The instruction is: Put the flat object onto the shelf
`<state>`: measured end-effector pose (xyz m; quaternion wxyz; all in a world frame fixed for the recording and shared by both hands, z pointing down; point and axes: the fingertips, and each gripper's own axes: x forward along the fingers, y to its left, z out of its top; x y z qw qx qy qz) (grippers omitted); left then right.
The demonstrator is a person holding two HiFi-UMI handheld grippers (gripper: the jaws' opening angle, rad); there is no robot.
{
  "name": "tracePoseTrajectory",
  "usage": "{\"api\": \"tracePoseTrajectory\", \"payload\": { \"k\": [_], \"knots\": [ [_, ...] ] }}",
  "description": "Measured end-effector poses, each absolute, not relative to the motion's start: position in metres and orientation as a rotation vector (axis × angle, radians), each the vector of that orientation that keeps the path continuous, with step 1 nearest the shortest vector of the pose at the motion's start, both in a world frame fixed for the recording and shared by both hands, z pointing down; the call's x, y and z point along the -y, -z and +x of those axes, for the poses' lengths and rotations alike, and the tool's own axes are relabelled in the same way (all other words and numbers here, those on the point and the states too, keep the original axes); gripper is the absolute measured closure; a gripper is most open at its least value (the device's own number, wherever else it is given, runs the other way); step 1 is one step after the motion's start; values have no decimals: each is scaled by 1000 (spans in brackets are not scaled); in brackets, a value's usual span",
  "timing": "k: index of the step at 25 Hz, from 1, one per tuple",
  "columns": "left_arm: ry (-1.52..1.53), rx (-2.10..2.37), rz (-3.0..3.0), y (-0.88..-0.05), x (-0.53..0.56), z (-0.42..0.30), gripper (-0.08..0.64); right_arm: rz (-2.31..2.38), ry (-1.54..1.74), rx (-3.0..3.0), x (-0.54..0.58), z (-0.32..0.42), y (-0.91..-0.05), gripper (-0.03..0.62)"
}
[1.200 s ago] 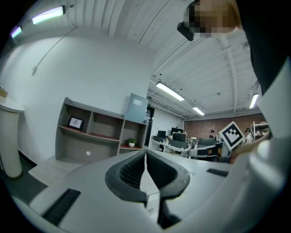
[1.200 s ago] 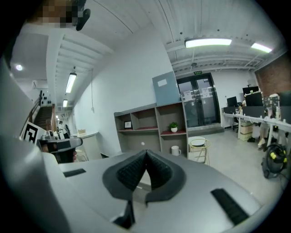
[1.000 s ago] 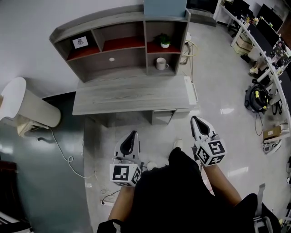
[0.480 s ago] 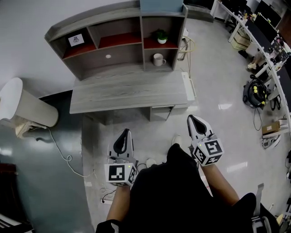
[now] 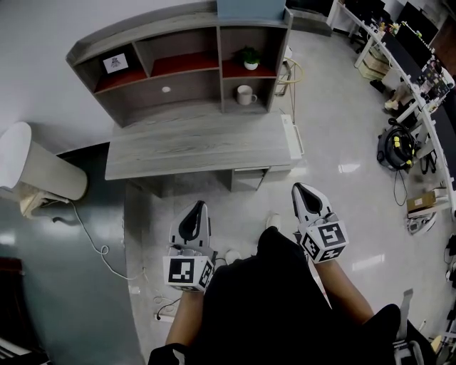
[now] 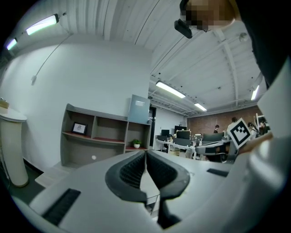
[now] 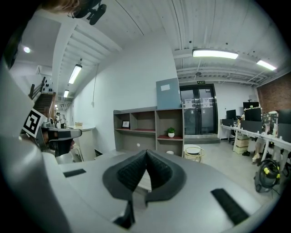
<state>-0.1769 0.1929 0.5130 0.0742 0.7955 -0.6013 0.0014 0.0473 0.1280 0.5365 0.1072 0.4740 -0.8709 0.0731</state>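
1. Tools: the left tool [image 5: 199,207] and the right tool [image 5: 301,191] hang over the floor [image 5: 246,196], short of the near edge of the table [image 5: 199,146], and point toward it. Each gripper view shows the pads pressed together with nothing between them.
2. Task's thing: a flat blue-grey panel [image 5: 249,7] stands upright on the top board of the shelf [image 5: 217,68], at its right end, with its broad face toward the person. A pale flat slab [image 5: 292,137] lies along the table's right edge, its long axis running near to far. The views do not settle which of the two the task means.
   - If it means the panel, it already stands on the shelf.
   - If it means the slab, it lies on the table, below and to the right of the shelf's compartments.
3. Governing relation: both candidates lie ahead of the tools and right of the table's middle, well apart from either tool. The right tool is the nearer, roughly in line with the right edge. The left tool faces the table's middle.
4. Change from the earlier frames: both tools remain closed and keep their station. Table and shelf sit slightly further left in the head view, which I judge to be a shift of the camera, not of the furniture.
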Motion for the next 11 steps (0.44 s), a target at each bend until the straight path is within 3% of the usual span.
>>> {"api": "tracePoseTrajectory", "payload": {
  "k": [11],
  "knots": [
    [28,1807,2352,-525,-181,-178,541,1394,-213,2547,-110,51,-546,592]
  ]
}}
